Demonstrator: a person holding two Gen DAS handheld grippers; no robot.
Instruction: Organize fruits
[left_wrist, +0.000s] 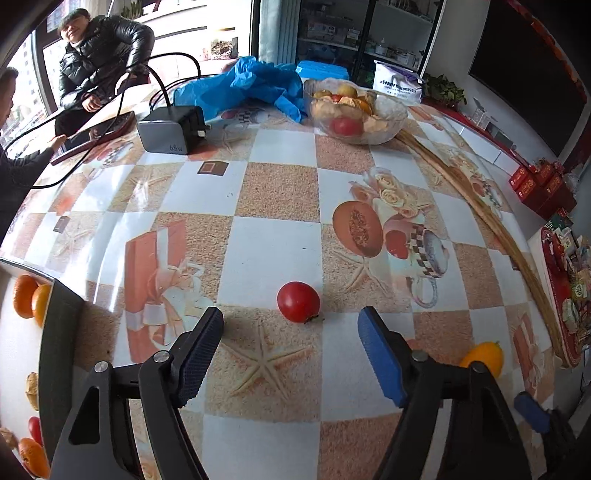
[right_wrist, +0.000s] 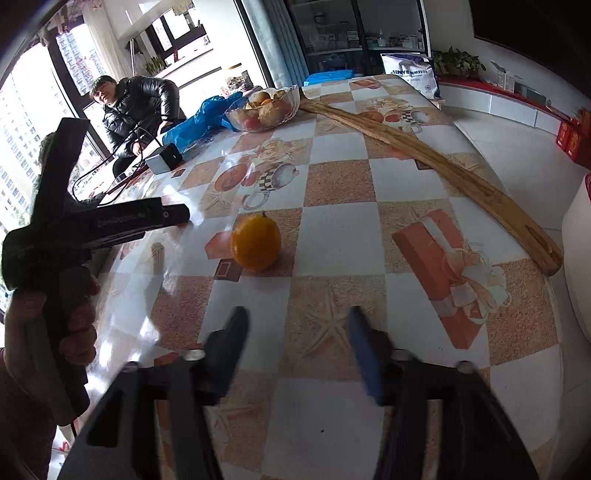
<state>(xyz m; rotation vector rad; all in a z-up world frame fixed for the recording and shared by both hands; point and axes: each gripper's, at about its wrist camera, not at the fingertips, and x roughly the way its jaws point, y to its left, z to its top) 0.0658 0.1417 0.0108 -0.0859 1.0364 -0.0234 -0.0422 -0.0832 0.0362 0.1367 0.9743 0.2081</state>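
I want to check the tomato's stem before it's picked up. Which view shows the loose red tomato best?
The left wrist view: the red tomato sits unobstructed just ahead of the open left gripper. The right wrist view doesn't show it.

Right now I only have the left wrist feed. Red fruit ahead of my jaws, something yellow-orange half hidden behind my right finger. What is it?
Observer: A whole yellow-orange fruit, loose on the table, nothing touching it.
Operator: Right gripper on it?
Observer: No. The right gripper is open and empty, short of the fruit.
Operator: Is the wooden board clear of that fruit?
Observer: Yes. The long wooden board runs along the table's far-right edge, well apart from it.
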